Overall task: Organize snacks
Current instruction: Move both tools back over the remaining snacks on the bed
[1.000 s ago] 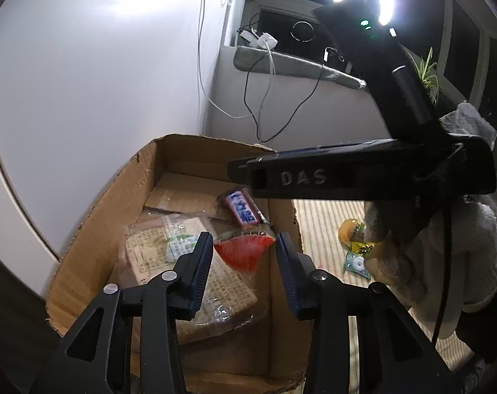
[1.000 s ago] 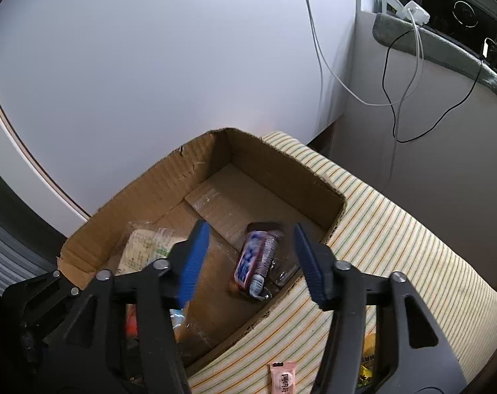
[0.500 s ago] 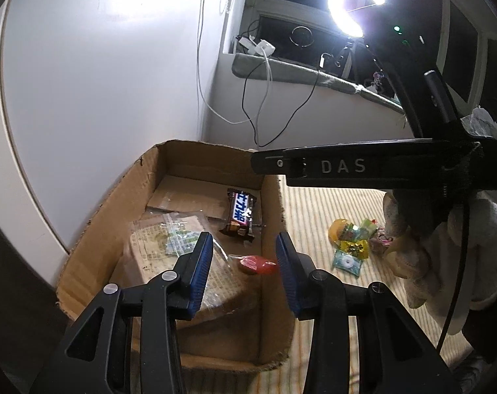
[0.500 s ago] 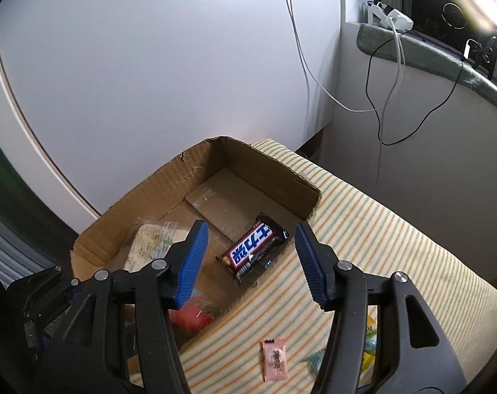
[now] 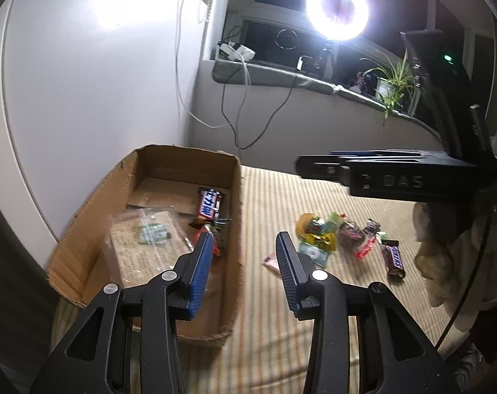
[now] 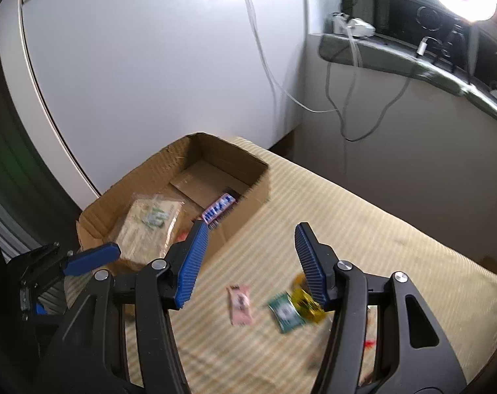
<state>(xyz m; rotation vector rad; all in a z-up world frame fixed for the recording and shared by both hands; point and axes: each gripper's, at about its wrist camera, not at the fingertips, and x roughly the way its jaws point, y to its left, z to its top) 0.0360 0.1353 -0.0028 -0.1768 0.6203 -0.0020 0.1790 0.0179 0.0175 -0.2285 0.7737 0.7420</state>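
Cardboard box [image 5: 84,256] sits by the wall as the drop spot; bar [image 5: 210,204] and packet [image 5: 150,243] lie inside. Left view: left gripper [image 5: 245,246] hangs over the box's right wall, fingers spread, empty; loose snacks [image 5: 333,233] wait on the striped cloth [image 5: 264,344] to its right. Right view: right gripper [image 6: 250,246] hovers w/ fingers wide, empty, over the pink wrapper [image 6: 240,303] & green packet [image 6: 286,312], prob. next pick.

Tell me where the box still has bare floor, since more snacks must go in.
The far end of the cardboard box is bare, beyond the chocolate bar toward the back wall. The near half is crowded: the clear cracker pack fills it, with red wrappers alongside.
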